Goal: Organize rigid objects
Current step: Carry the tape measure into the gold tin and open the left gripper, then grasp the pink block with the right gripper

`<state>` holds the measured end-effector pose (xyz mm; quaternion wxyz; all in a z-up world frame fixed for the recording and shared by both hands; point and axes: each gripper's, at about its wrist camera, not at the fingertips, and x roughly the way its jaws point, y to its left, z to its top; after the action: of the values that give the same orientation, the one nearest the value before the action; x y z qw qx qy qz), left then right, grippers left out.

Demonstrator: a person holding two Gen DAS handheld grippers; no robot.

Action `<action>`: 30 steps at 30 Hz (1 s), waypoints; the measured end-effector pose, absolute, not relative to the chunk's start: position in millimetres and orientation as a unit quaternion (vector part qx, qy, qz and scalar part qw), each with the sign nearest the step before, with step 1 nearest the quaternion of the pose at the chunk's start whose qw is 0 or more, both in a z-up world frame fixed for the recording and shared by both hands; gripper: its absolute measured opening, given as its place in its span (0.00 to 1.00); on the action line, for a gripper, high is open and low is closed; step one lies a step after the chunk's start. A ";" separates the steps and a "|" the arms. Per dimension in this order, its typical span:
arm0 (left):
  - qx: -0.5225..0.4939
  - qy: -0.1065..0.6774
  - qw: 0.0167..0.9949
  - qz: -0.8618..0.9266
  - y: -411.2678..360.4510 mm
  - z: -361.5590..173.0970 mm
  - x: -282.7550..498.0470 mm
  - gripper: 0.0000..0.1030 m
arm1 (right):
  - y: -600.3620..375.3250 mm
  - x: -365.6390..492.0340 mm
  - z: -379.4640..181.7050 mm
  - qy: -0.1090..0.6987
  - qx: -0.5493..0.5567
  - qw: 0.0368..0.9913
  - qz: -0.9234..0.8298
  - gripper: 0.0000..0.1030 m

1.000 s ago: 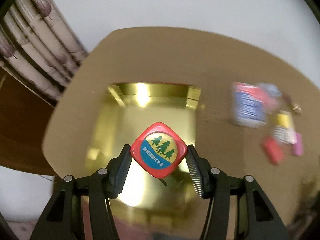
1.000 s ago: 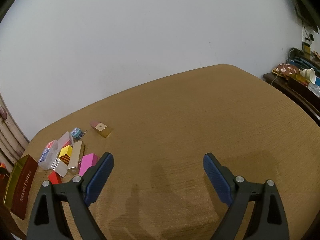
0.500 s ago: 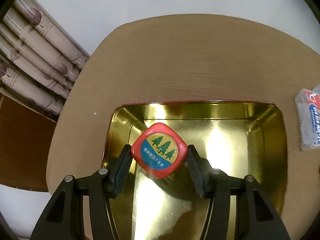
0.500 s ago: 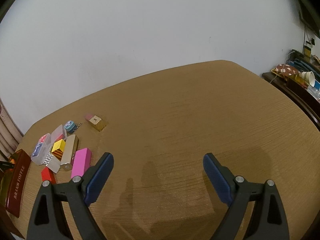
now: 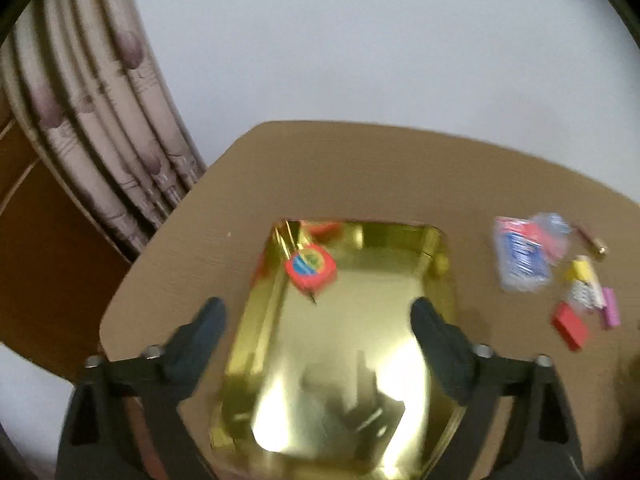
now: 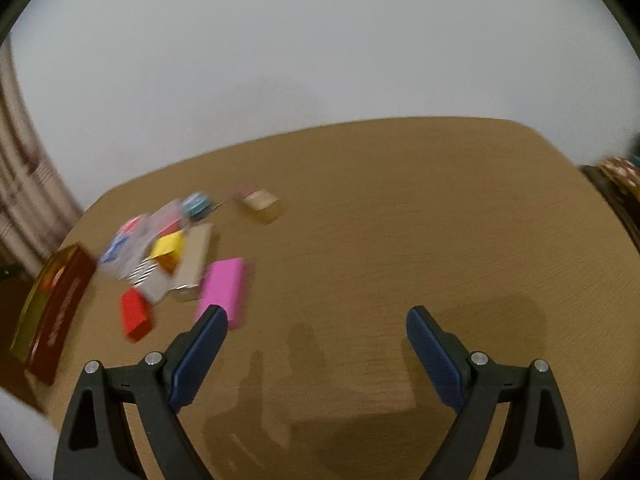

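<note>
The left hand-held gripper (image 5: 316, 316) stands spread wide over a gold tin tray (image 5: 442, 264) on the tan bench (image 5: 360, 172), its jaws having just opened with nothing between them. The red tape measure (image 5: 310, 269) with a tree label lies in the tray's far left corner, clear of the gripper. To the tray's right sits a blurred cluster of small items, among them a blue-and-white packet (image 5: 520, 260), a red block (image 5: 570, 331) and a pink block (image 6: 222, 292). The right hand-held gripper (image 6: 316, 322) is also spread and empty above bare bench, its left finger just beside the pink block.
</note>
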<state>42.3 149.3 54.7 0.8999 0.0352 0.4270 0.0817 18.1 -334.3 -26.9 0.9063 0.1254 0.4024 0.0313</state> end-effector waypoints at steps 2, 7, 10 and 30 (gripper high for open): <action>0.021 0.425 0.903 0.053 132.6 54.8 16.3 0.91 | -317.4 27.5 -23.9 0.422 0.109 0.899 0.050 0.91; -0.007 0.450 0.893 0.015 119.2 26.7 -28.1 0.91 | -280.5 40.8 -21.0 0.441 0.050 0.893 0.068 0.90; -0.037 0.480 0.877 0.010 112.0 6.4 -43.0 0.91 | -269.4 49.6 -24.4 0.454 0.031 0.888 0.069 0.90; -0.096 0.508 0.855 0.035 106.0 -14.3 -103.5 0.91 | -266.0 74.6 -41.5 0.521 -0.003 0.851 0.057 0.29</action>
<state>-103.5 106.0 -14.3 0.8555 -0.0956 0.5077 0.0351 74.6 -266.0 -41.5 0.8513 -0.0031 0.5215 0.0575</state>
